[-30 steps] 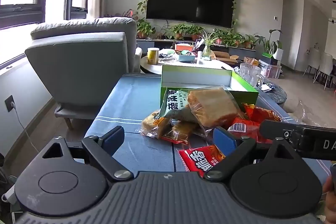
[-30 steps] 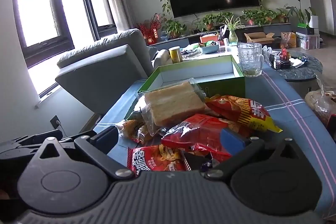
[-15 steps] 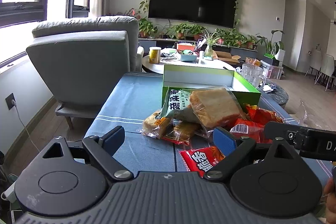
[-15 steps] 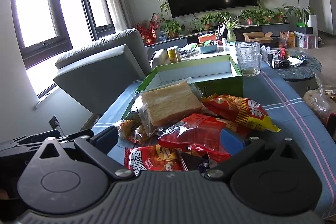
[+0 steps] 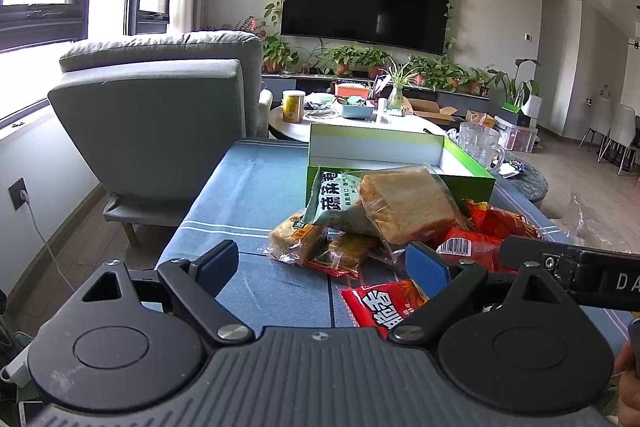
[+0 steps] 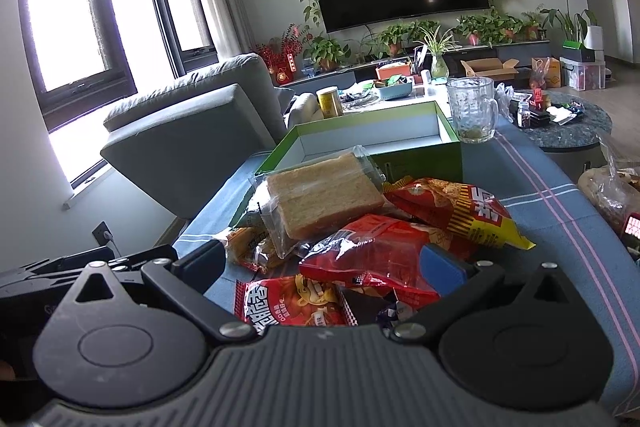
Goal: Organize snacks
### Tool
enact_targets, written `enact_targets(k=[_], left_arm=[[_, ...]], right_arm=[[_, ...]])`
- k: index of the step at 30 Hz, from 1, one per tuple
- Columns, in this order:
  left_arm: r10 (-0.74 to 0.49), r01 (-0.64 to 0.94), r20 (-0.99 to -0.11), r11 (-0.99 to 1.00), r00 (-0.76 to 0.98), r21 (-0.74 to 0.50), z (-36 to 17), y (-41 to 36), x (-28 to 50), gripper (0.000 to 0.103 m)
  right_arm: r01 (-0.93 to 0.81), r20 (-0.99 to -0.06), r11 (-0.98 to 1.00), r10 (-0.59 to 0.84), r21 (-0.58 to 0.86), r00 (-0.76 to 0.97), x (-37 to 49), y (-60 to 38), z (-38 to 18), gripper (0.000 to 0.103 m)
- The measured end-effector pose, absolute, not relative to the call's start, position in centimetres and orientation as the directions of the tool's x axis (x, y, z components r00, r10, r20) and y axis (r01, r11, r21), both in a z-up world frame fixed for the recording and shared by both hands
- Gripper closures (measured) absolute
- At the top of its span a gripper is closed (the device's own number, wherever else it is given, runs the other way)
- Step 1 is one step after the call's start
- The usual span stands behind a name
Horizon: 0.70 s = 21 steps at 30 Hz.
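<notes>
On the blue-clothed desk [image 5: 256, 187], snack packets [image 6: 360, 223] lie heaped against the front of the green box [image 6: 400, 147]; my left claw [image 5: 320, 261] and right claw [image 6: 324, 259] hover before them, jaws apart, holding nothing.

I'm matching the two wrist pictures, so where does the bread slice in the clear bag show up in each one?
Left wrist: the bread lies right of centre, atop the snack pile, in front of the green box.
Right wrist: the bread lies at centre, also atop the pile.
Shared landmark: the green box directly behind it.
</notes>
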<state>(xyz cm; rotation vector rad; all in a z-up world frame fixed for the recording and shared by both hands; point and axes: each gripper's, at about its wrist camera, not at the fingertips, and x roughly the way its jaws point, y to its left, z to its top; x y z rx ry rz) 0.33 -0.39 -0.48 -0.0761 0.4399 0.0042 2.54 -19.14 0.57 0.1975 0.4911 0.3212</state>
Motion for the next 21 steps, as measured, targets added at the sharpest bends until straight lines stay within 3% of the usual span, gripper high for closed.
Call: enact_targets(k=[21], left_arm=[[-0.013, -0.019, -0.431, 0.997, 0.902, -0.07, -0.59, -0.69, 0.44, 0.013]], right_arm=[[-0.246, -0.438, 0.931, 0.346, 0.27, 0.83, 2.89, -19.35, 0.41, 0.024]])
